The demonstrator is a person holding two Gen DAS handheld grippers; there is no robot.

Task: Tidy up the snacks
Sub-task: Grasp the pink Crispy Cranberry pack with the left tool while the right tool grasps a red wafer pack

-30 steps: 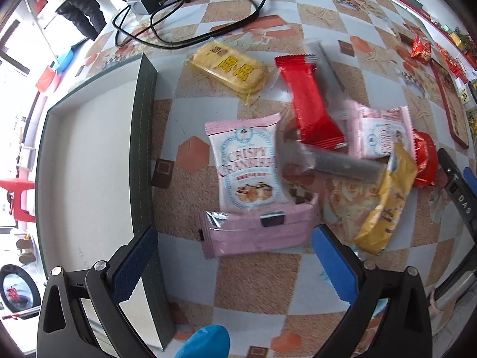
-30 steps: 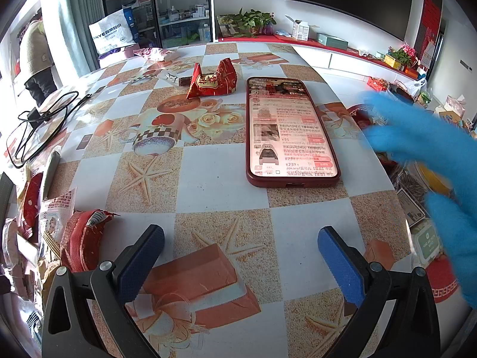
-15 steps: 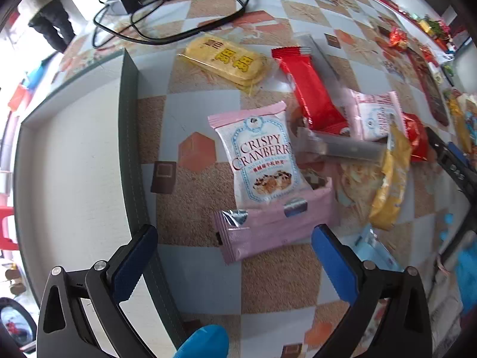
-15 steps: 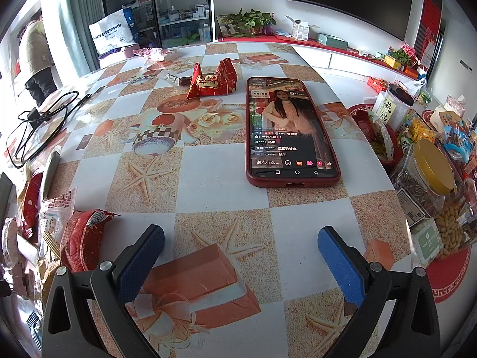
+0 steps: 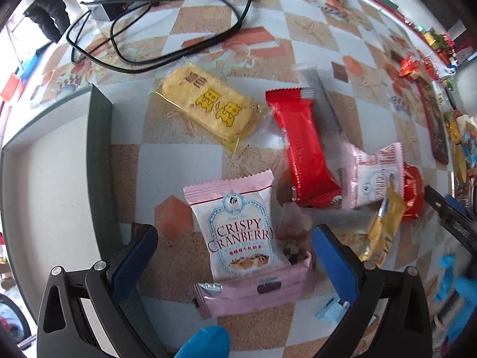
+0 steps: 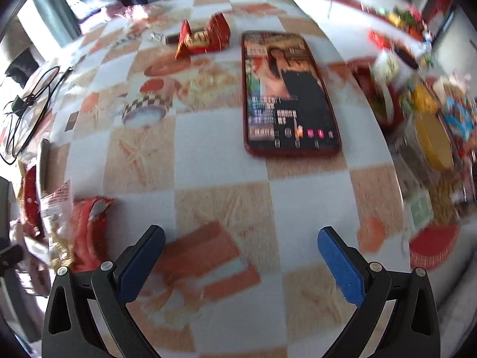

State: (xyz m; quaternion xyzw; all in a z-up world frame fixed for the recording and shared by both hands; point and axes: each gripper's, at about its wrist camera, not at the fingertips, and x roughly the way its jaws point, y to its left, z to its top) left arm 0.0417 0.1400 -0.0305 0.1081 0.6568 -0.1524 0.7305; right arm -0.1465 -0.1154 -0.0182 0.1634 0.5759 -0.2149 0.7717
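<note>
**Q:** Where are the snacks?

**A:** A loose pile lies on the checked tabletop (image 5: pixel 184 155). Nearest my left tool (image 5: pixel 235 256) is a pink-and-white Crispy Cranberry packet (image 5: pixel 238 223), its lower edge overlapping a plain pink packet (image 5: pixel 256 289). Beyond it are a yellow rice-cracker pack (image 5: pixel 208 110), a long red wrapper (image 5: pixel 304 152), and a second pink packet (image 5: pixel 375 176) beside a yellow sachet (image 5: pixel 384 226). Just left of the pile is a dark-rimmed white tray (image 5: pixel 101 161), which I judge to be where they belong.

**Q:** How is the left tool held?

**A:** Angled down over the cranberry packet, blue pads spread wide to either side of it, gripping nothing. I read this as lining up a pick. A blue-gloved fingertip (image 5: pixel 205 341) shows at the bottom edge.

**Q:** And the right?

**A:** My right tool (image 6: pixel 238 261) is also spread and empty, above bare tabletop, away from the pile. A red-cased phone (image 6: pixel 289 95) with a lit screen lies ahead, a red wrapped sweet (image 6: pixel 204 37) beyond it. This view is blurred.
</note>
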